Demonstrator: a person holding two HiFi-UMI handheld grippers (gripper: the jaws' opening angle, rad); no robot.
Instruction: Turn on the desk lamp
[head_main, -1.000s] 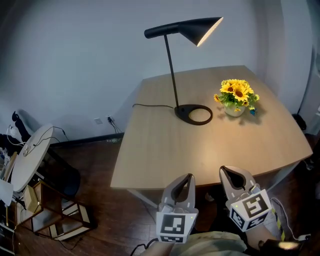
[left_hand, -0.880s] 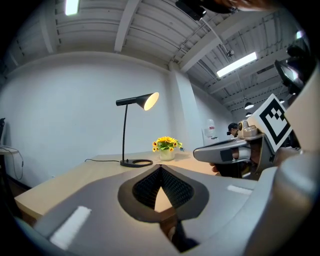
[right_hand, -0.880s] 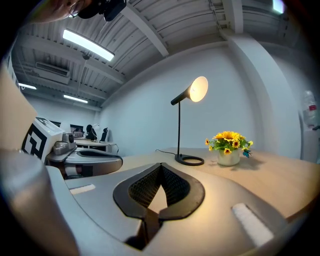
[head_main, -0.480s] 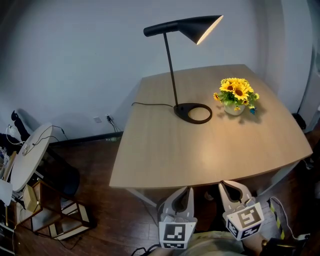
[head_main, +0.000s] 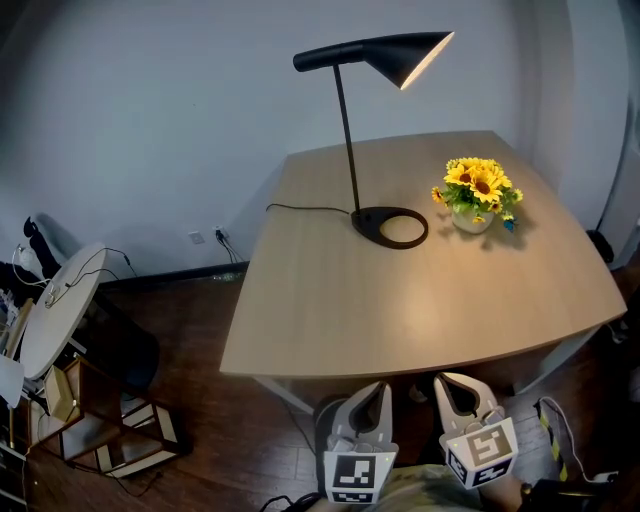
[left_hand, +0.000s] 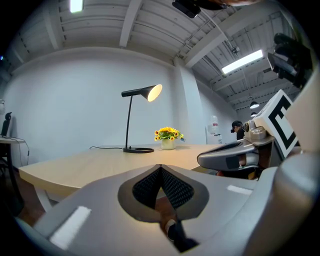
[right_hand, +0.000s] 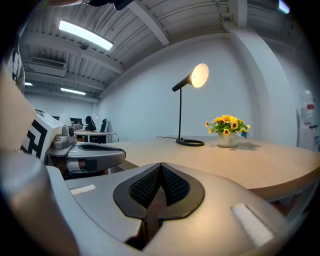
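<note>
Both grippers sit lower than 1 second ago, back from the table edge. Our left gripper is pressed together, empty. The lit lamp stands far across, just left of the flowers. Our right gripper is likewise closed, empty.

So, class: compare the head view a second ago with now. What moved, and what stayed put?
Both the left gripper and the right gripper drew back toward the person, away from the near edge of the table, jaws shut and empty. The desk lamp stayed lit; it and the sunflower pot did not move.
</note>
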